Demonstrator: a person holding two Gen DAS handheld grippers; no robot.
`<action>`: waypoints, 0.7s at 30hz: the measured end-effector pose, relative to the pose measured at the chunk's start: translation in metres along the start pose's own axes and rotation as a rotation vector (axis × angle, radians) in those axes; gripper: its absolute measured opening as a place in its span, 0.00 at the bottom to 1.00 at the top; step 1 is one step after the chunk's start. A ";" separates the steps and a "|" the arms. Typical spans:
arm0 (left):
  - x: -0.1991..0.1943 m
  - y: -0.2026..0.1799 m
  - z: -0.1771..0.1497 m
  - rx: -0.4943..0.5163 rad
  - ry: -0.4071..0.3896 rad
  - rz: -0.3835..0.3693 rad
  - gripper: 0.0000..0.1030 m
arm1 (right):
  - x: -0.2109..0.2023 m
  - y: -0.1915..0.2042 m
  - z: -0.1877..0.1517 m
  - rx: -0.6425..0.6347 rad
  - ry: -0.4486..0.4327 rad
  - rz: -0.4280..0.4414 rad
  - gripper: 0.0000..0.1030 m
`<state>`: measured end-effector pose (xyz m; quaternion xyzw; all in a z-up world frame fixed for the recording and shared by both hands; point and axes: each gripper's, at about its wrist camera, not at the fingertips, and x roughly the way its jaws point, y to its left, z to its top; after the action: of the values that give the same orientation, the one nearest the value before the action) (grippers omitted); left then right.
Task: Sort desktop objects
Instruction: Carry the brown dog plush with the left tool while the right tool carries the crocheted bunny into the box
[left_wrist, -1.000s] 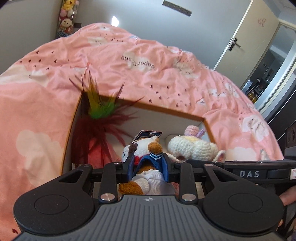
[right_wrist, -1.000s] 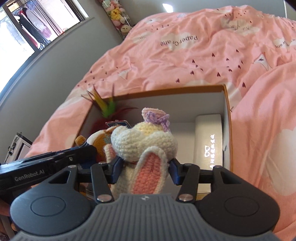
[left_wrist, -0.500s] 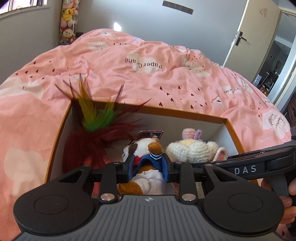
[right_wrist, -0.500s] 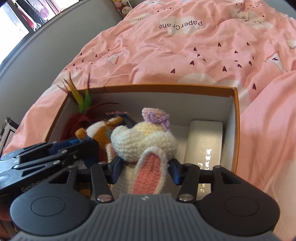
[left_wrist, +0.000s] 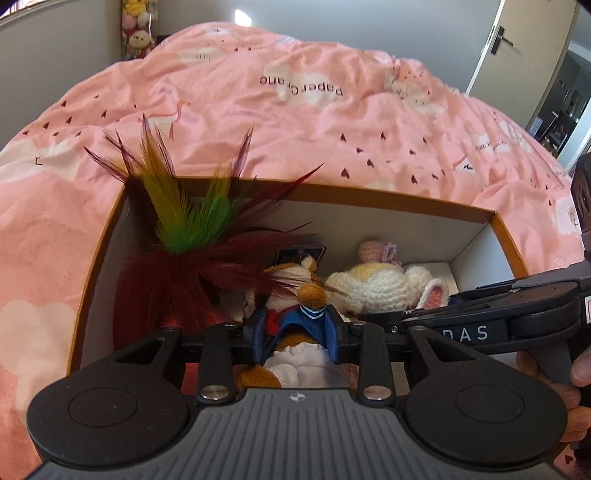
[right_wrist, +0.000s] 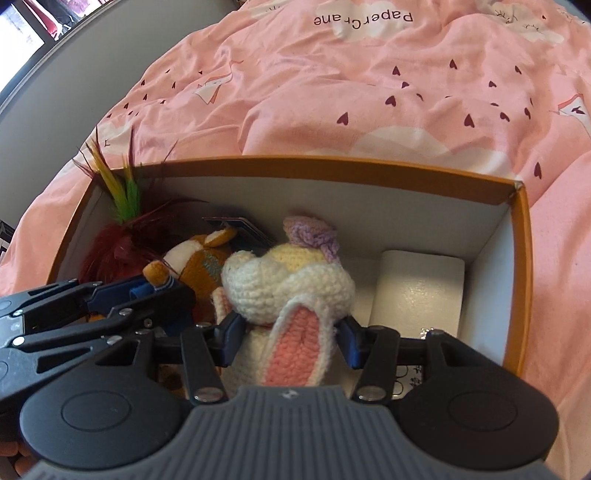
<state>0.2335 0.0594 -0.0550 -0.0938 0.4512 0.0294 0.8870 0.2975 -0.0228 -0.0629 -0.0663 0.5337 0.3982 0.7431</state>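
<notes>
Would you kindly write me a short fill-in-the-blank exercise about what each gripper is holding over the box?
1. The left gripper is closed on a brown and white ____ toy.
2. The right gripper holds a crocheted ____.
3. Both toys hang over an orange-rimmed ____.
4. The feather toy leans in the box's ____ corner.

Missing words: plush; bunny; box; left

Soft toys in an orange-rimmed cardboard box, matt white inside.
Knobbly cream crocheted-yarn rabbit; beside it fuzzy brown-and-white plush animal, wispy dark-red feathers, glossy smooth white case; around the box, creased pink cotton-like quilt.
</notes>
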 end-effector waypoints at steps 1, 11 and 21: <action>0.001 0.000 0.002 0.001 0.000 0.003 0.36 | 0.001 -0.001 0.001 0.005 0.002 0.004 0.54; 0.012 0.010 0.007 -0.001 0.099 0.004 0.45 | 0.000 0.001 0.001 -0.010 0.022 -0.018 0.58; 0.007 0.007 0.007 0.008 0.116 -0.011 0.58 | -0.019 0.011 -0.004 -0.079 0.010 -0.071 0.61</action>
<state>0.2422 0.0679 -0.0576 -0.0944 0.5013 0.0172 0.8599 0.2851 -0.0274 -0.0451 -0.1167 0.5186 0.3920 0.7509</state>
